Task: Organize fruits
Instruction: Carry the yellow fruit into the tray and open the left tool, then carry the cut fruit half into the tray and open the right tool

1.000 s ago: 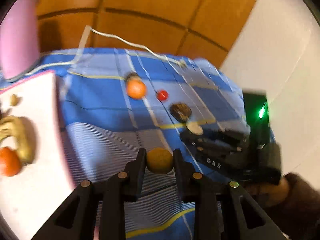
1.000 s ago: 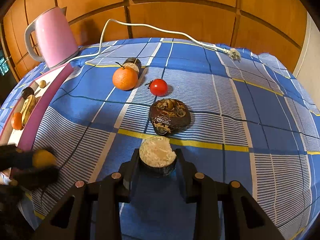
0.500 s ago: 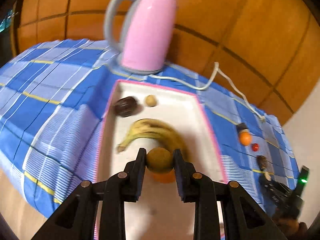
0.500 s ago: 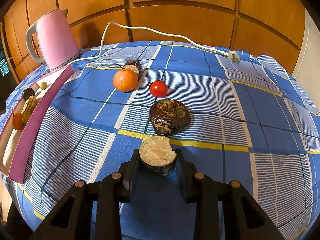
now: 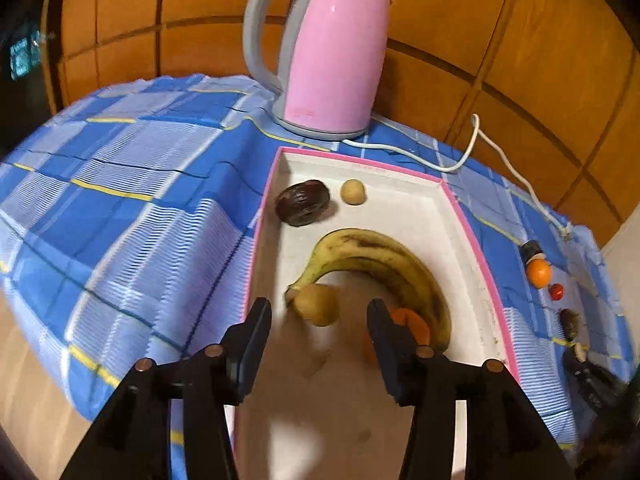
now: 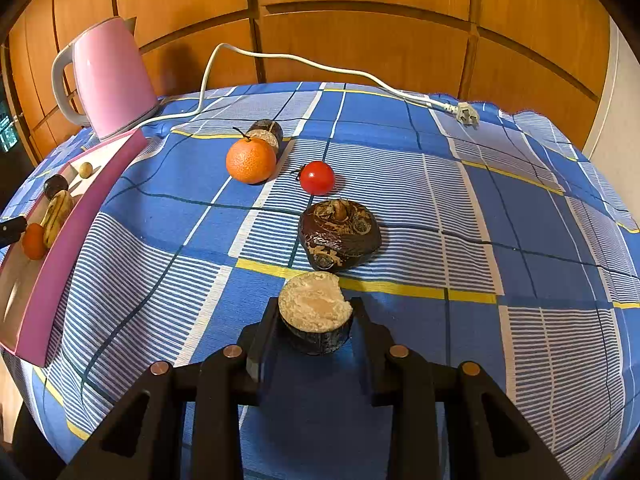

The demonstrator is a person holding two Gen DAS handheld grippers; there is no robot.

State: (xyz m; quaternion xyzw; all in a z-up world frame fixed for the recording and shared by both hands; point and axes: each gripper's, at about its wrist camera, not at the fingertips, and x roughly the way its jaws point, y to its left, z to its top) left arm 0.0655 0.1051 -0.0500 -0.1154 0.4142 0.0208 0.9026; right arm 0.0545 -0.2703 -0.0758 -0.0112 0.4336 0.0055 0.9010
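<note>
Left tongs (image 5: 319,322) just opened, yellow fruit (image 5: 316,304) released into tray (image 5: 472,236); right tongs (image 6: 315,330) clamp cut fruit piece (image 6: 315,312). Orange (image 6: 251,159), tomato (image 6: 317,177) remain on worktop (image 6: 500,208).

Our left gripper (image 5: 319,314) points steeply downward, and its jaws have just been opening; the two black fingers (image 5: 250,344) now stand apart, with a small round yellow fruit (image 5: 317,305) loose between them toward ten o'clock, neither pad pressing it. Our right gripper (image 6: 316,330) also tilts downward, its fingers (image 6: 262,340) clamped on a cut dark-skinned fruit half (image 6: 316,316).
</note>
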